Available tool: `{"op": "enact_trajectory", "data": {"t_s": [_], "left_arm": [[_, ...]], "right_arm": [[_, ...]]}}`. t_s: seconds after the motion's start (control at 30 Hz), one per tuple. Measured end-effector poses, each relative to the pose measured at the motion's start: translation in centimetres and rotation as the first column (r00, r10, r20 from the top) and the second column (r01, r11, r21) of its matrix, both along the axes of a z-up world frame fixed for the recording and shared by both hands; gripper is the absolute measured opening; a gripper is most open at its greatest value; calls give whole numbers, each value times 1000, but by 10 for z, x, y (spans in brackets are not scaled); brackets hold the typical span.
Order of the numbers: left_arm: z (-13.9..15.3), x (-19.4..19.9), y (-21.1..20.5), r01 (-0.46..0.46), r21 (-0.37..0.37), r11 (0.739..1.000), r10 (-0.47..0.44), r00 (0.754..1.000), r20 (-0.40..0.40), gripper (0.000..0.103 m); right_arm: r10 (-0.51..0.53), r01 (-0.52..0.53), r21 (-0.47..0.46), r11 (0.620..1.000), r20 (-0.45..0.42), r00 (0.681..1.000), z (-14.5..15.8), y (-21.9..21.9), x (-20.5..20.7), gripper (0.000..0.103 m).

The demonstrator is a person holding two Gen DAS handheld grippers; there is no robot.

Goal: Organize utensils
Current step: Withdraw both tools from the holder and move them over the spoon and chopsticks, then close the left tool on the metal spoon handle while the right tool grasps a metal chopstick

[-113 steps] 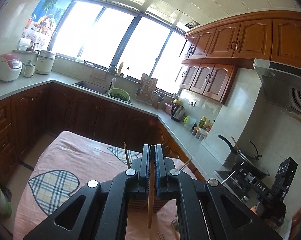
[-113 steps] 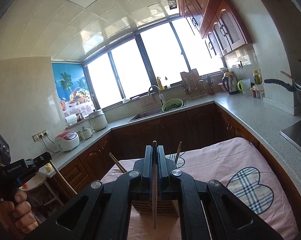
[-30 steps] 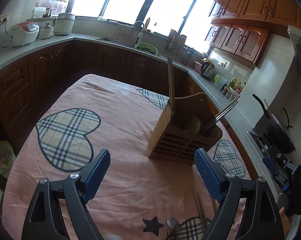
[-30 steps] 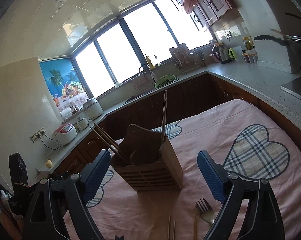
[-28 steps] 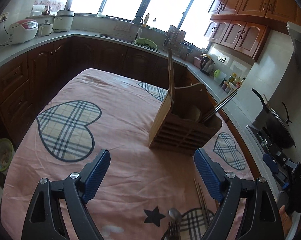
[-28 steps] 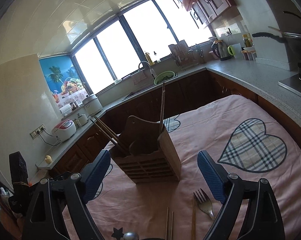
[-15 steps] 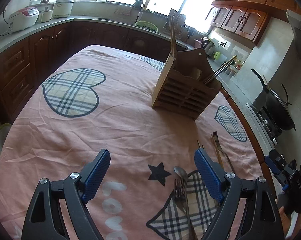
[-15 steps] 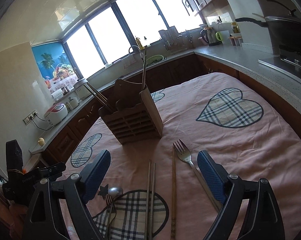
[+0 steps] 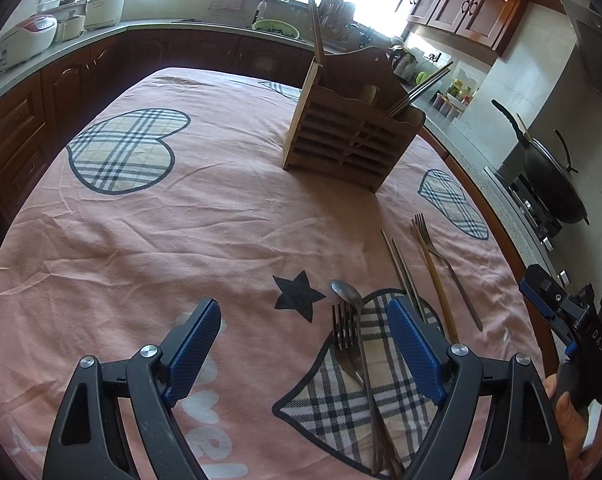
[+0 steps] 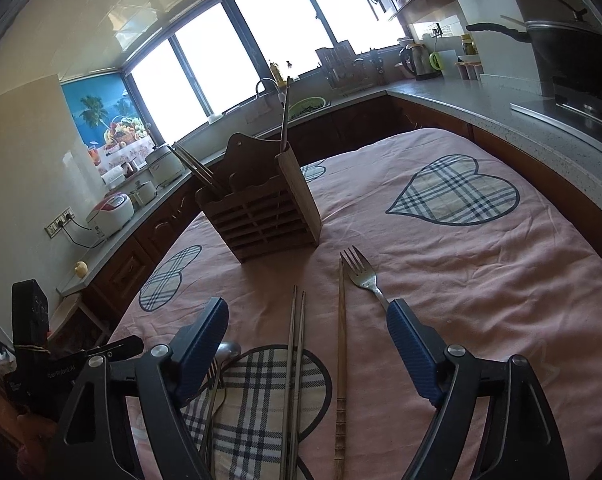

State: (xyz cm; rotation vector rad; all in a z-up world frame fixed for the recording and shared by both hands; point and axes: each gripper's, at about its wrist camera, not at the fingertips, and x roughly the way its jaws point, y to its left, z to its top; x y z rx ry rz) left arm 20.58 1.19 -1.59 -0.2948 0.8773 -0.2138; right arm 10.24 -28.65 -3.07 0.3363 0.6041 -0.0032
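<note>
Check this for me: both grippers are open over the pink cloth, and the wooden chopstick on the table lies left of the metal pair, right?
Not quite. The right wrist view shows the wooden chopstick lying right of the metal pair, beside the fork. Both the left gripper and right gripper are open.

right gripper [image 10: 307,344] fingers [image 10: 203,344] apart | metal chopsticks [image 10: 295,360], wooden chopstick [image 10: 341,352] between | wooden holder [image 10: 261,216] beyond

The desk [image 9: 221,216] wears a pink cloth with beige-and-navy plaid hearts, a black star [image 9: 298,294] and white lettering. The slatted holder [image 9: 349,140] is brown wood. Each claw, left [image 9: 303,354] and right [image 10: 307,350], is black with textured blue pads [image 9: 415,350].
</note>
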Motion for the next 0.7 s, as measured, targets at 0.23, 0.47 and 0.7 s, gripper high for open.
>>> {"op": "enact_trajectory", "data": {"t_s": [0.23, 0.47, 0.7], "left_arm": [[-10, 0, -28, 81, 31, 996, -80, 996, -33, 74], [-25, 15, -54, 160, 46, 986, -156, 985, -75, 53], [-43, 38, -77, 225, 44, 973, -217, 966, -141, 29]], "right_arm": [[6, -6, 14, 1000, -30, 1000, -7, -3, 6, 57], [30, -27, 47, 999, -77, 997, -19, -8, 22, 38], [93, -86, 49, 995, -163, 982, -37, -1, 54, 29]]}}
